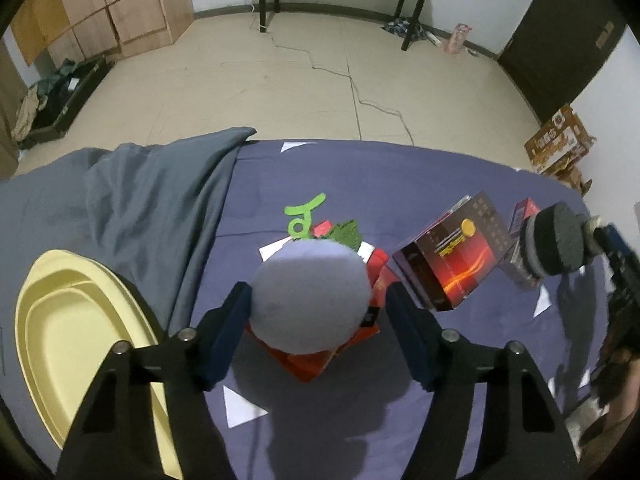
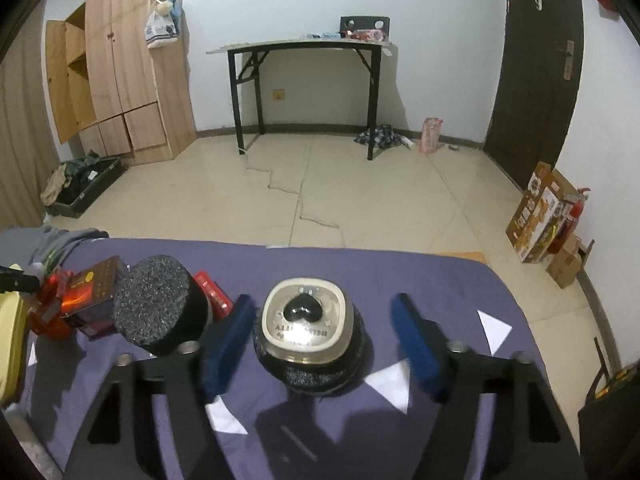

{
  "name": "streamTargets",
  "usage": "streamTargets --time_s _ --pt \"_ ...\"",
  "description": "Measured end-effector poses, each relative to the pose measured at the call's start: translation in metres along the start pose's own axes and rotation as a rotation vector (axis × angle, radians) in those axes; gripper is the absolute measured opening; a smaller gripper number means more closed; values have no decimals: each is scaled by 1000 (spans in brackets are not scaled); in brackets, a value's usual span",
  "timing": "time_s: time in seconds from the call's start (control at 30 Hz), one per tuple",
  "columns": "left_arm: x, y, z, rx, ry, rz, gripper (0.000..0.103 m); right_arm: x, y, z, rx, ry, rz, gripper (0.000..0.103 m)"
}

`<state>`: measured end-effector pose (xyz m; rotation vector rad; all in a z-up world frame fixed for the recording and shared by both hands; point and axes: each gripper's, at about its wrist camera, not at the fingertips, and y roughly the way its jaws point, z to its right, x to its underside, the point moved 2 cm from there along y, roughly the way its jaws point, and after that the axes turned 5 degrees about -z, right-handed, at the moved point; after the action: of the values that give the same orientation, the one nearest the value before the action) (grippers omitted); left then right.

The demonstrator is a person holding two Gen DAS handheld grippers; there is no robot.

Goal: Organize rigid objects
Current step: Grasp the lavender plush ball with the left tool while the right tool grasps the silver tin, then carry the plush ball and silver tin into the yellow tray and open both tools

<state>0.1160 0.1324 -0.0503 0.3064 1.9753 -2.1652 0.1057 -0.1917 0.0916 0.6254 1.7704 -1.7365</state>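
Note:
My left gripper points steeply down around a pale blue-grey round-topped object that stands on a red box. The left pad is against its side and a gap shows at the right pad, so the jaws are open. My right gripper straddles a dark glittery jar with a beige lid and a black heart-shaped knob. Its pads stand clear of the jar, with the wider gap on the right. A black cylinder with a speckled top stands just left of that gripper, and also shows at the right of the left wrist view.
A dark box with an orange streak leans between the two work spots. A green letter-shaped piece lies behind the red box. A yellow tray sits at the left and a grey blanket above it. The purple sheet ends at the floor beyond.

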Motion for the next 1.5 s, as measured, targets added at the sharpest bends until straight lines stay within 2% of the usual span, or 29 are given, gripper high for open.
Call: streamTargets --time_s 0.07,0.1,0.17,0.37,0.7,0.87,1.1,1.27,1.5 --pt "2 5 0 -7 13 -6 56 -2 4 0 -19 0 7 51" --pt "3 6 -1 2 7 -9 56 -1 7 0 -25 3 2 49" --pt "3 5 -2 10 -1 -1 54 0 11 0 -65 7 2 49" --pt "3 -4 -7 15 -6 9 51 5 10 8 -75 8 14 48" --pt "2 -37 -23 85 -71 49 49 22 -10 32 -108 65 45 48" --pt "1 -55 -21 88 -55 94 49 27 -25 37 -134 62 67 48" --pt "1 -63 -17 81 -40 105 49 40 -45 46 -151 58 107 48" --pt "0 -65 -18 90 -47 114 49 51 -53 74 -255 133 138 48" --pt "2 -82 -25 55 -50 145 49 69 -62 101 -251 160 165 48"
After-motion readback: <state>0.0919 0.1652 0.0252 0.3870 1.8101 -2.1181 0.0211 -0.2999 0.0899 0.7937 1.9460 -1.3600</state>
